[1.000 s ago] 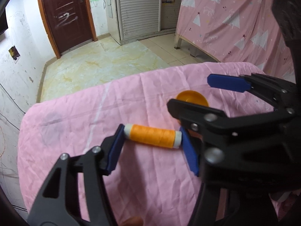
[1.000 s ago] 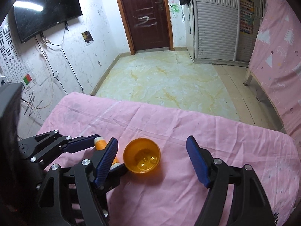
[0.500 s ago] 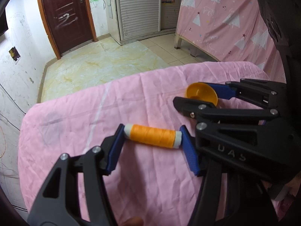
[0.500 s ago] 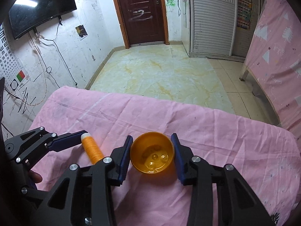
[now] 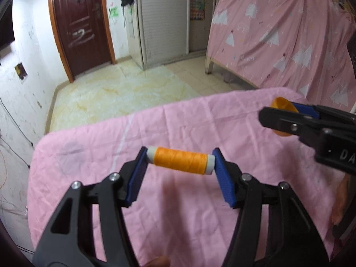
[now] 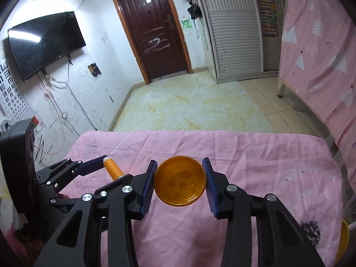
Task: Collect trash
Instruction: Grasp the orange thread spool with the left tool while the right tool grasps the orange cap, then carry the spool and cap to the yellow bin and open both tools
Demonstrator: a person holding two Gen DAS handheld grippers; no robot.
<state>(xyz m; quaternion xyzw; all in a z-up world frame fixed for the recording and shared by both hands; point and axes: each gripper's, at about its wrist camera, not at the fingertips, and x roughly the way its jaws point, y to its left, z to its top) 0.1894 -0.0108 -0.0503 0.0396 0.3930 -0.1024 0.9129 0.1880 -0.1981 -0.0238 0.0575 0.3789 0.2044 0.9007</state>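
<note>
My left gripper is shut on an orange thread spool with white ends, held crosswise by its ends above the pink cloth. The spool also shows in the right wrist view. My right gripper is shut on a small orange bowl, gripping its rim on both sides, its opening facing the camera, lifted off the cloth. In the left wrist view the right gripper and the bowl are at the right, higher than the spool.
A table covered in pink cloth lies below both grippers, with its far edge toward a tiled floor. A dark fuzzy item and a yellow-orange object sit at the table's right edge. A pink curtained bed stands to the right.
My right gripper closed on the orange bowl and lifted it up and to the right, away from the spool. My left gripper still holds the spool and has risen a little.
</note>
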